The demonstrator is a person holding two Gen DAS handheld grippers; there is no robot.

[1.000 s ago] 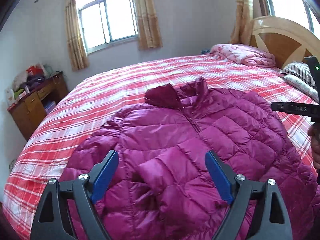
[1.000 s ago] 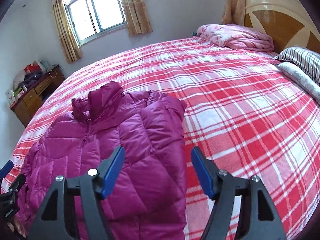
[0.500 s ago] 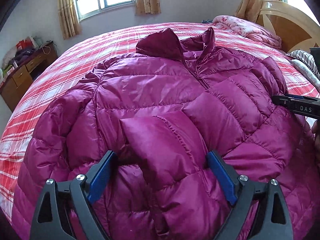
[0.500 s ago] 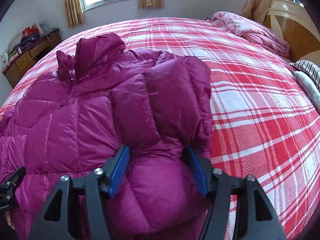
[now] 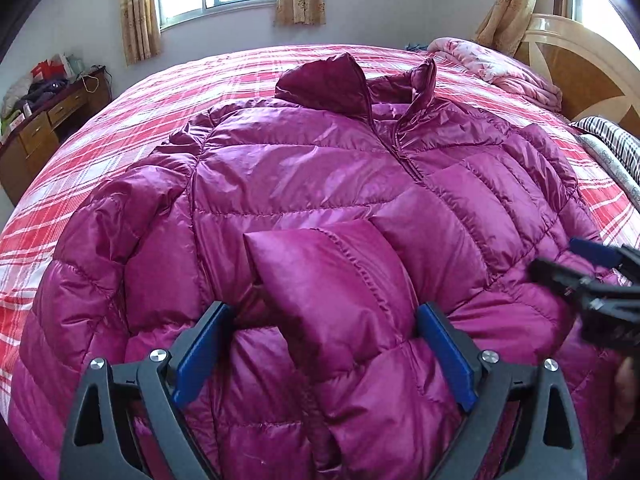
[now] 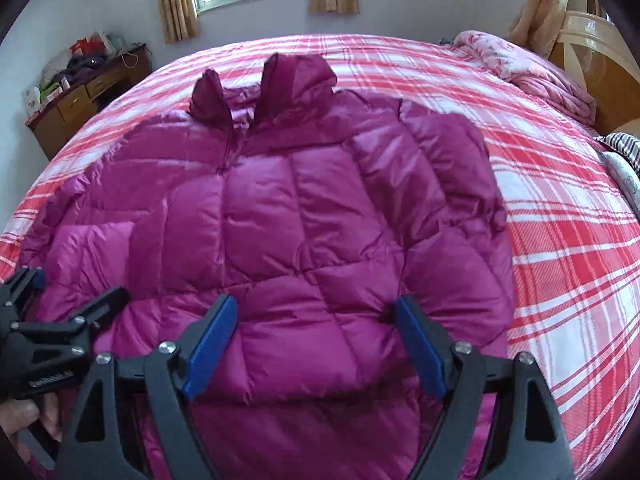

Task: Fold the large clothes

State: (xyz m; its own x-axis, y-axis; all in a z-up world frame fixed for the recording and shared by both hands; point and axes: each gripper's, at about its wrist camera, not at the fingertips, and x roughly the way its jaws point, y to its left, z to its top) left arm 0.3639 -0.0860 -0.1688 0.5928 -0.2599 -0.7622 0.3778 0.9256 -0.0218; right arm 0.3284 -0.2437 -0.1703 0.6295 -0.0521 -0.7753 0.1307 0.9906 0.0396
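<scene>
A magenta puffer jacket [image 5: 304,184] lies front up on the red plaid bed [image 5: 132,120], collar toward the window. It also shows in the right wrist view [image 6: 288,208]. A sleeve cuff [image 5: 332,280] is folded over the jacket's lower front. My left gripper [image 5: 324,344] is open, its blue pads on either side of that cuff near the hem. My right gripper [image 6: 316,340] is open, its pads straddling the padded hem at the jacket's right side. Each gripper shows at the edge of the other's view.
A folded pink quilt [image 5: 496,68] and striped pillows [image 5: 612,140] lie by the wooden headboard [image 5: 576,64] at the right. A cluttered wooden desk [image 5: 44,116] stands at the left by the wall. Curtained windows are behind the bed.
Both grippers have come down and forward onto the jacket's lower edge. The right gripper has shifted left toward the jacket's middle. Both stayed open.
</scene>
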